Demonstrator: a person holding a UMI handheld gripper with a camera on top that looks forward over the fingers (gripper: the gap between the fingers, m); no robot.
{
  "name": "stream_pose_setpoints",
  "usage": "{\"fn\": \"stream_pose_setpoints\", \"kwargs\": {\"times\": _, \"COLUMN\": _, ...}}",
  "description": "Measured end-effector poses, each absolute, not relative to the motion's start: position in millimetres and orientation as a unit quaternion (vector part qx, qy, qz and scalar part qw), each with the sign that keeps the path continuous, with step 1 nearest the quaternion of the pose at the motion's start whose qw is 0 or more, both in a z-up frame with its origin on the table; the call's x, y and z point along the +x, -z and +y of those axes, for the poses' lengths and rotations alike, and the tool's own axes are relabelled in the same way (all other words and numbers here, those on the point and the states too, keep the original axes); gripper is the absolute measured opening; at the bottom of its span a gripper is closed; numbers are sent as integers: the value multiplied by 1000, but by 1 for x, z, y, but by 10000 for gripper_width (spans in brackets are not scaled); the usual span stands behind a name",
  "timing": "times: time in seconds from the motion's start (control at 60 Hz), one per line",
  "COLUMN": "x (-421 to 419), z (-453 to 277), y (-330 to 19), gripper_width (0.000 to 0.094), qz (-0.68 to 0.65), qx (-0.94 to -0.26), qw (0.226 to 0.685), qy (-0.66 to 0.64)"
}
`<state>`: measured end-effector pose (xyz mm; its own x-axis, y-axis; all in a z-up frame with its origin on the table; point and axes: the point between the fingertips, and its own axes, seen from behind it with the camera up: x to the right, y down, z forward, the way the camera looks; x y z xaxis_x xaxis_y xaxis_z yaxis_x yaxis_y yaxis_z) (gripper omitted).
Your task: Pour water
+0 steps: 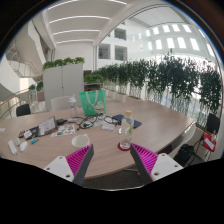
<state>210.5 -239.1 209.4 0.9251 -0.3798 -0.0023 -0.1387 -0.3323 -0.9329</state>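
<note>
A clear glass (124,140) stands on a small red coaster (124,147) on the wooden oval table (150,125). It is just ahead of my gripper (112,152), closer to the right finger. A taller clear container (128,122), perhaps a bottle, stands right behind the glass. The gripper is open and holds nothing. Its two magenta pads (143,157) are spread wide over the table's near edge, and nothing is between them.
A green bag (93,100) stands at the table's far middle. Papers, cables and small items (45,127) clutter the left part. A pink round thing (80,141) lies by the left finger. Chairs (186,132) ring the table and tall plants (170,80) stand behind.
</note>
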Motion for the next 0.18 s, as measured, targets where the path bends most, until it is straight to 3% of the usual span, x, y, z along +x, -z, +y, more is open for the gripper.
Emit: {"fn": "stream_pose_setpoints", "kwargs": {"times": 0.183, "x": 150, "z": -301, "y": -250, "gripper_width": 837, "qz": 145, "qx": -808, "qw": 557, "qy": 124}}
